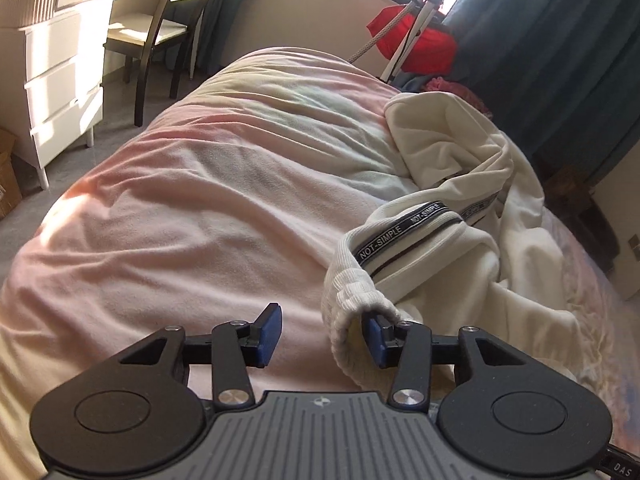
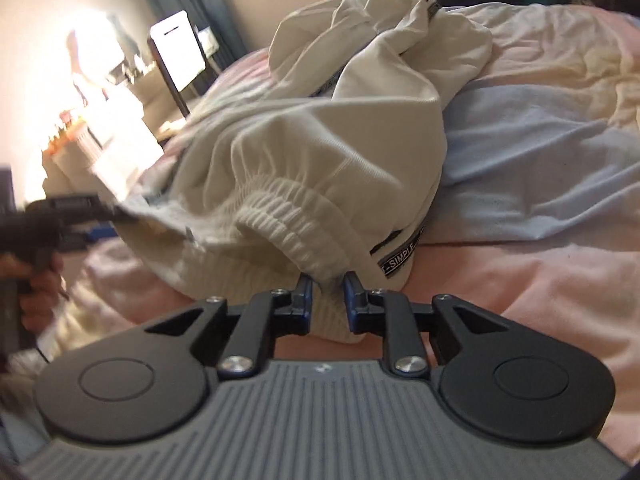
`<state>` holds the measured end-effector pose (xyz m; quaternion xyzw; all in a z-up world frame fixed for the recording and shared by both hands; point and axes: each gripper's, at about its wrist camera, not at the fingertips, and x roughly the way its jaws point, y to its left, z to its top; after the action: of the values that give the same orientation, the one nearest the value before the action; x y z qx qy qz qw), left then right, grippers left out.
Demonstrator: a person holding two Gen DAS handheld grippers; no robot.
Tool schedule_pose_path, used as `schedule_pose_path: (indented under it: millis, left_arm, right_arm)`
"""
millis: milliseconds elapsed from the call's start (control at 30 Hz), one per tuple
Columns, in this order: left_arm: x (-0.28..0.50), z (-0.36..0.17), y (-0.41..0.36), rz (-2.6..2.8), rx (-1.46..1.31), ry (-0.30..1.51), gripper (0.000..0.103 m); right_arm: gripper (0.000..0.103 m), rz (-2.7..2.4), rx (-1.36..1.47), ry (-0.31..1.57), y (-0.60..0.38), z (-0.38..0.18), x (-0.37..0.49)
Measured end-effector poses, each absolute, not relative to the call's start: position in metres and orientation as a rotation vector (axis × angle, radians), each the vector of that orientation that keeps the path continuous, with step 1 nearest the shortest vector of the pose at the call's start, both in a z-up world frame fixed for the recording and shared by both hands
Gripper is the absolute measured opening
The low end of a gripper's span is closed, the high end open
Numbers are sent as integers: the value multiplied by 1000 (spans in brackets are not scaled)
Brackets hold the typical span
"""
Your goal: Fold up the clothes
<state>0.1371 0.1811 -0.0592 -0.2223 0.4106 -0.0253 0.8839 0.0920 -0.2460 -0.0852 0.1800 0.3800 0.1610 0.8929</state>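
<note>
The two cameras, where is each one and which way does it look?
Left wrist: sits on the left gripper, looks along the bed toward a chair; open fingers, one under the cuff.
Right wrist: sits on the right gripper, looks across the garment; fingers pinch its cuff; a hand at left.
Both show the garment and bed.

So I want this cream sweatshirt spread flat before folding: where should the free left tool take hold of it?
Probably the ribbed cuff, which drapes over one finger of the open left tool. Come in low from the near edge of the pink blanket and close across the ribbing: it is thick, doubled and raised off the bed. The right tool already pinches a ribbed edge.
</note>
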Motion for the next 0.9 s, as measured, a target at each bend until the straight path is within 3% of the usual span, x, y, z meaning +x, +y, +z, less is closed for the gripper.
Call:
schedule_pose_path:
  millis: [367, 433, 500, 700, 867, 900]
  left_arm:
    - [105, -37, 217, -215, -822, 713, 54]
    - [105, -37, 214, -279, -891, 684, 62]
    - [110, -43, 204, -324, -944, 722, 63]
    - [127, -79, 174, -196, -965, 916, 64]
    - [147, -97, 175, -134, -1070, 843, 62]
    - [151, -100, 174, -124, -1071, 836, 56]
  right_arm:
    - [22, 259, 484, 671, -276, -65, 86]
    - [22, 234, 494, 672, -277, -70, 89]
    - [22, 215, 509, 671, -278, -75, 92]
    - [22, 158, 553, 670, -282, -89, 102]
    - [22, 145, 537, 639, -273, -95, 109]
    - [22, 149, 525, 627, -269, -95, 111]
